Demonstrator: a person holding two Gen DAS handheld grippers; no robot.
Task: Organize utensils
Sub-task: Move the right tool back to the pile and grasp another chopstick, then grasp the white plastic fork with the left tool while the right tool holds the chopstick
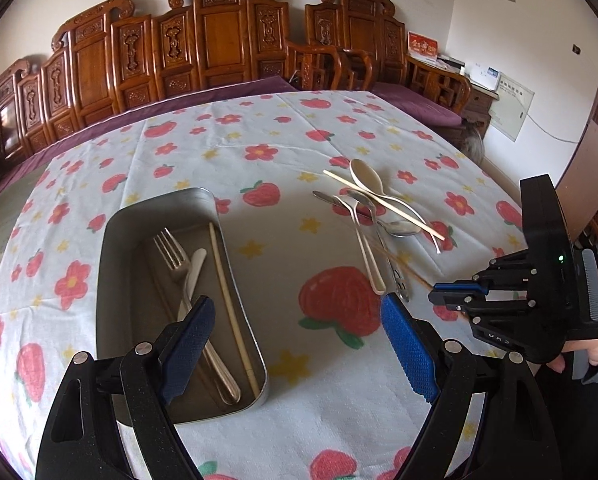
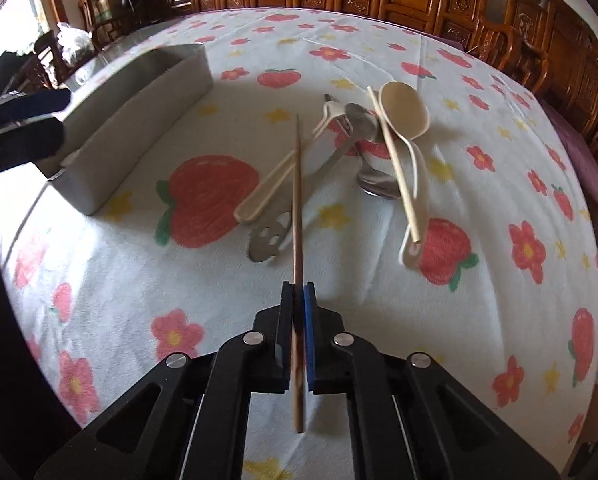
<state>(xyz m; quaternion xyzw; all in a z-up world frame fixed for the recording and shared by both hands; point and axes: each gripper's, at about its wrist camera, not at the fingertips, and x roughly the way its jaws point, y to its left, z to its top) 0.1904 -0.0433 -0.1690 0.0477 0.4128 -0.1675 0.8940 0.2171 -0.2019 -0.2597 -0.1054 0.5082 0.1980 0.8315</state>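
A metal tray (image 1: 111,280) on the flowered tablecloth holds a fork (image 1: 173,256), a pale utensil (image 1: 193,270) and a light chopstick (image 1: 229,300). My left gripper (image 1: 295,344) is open and empty, hovering over the tray's near right corner. A pile of loose utensils lies to the right: a cream spoon (image 2: 405,110), a light chopstick (image 2: 395,164), metal spoons (image 2: 375,184) and a slotted metal utensil (image 2: 273,236). My right gripper (image 2: 298,292) is shut on a brown chopstick (image 2: 298,200), which points forward over the pile. The right gripper also shows in the left wrist view (image 1: 447,296).
The tray (image 2: 139,120) stands left of the pile in the right wrist view, with my left gripper's fingers (image 2: 23,120) at its near end. Carved wooden chairs (image 1: 219,40) and a purple cushion (image 1: 419,104) border the table's far side.
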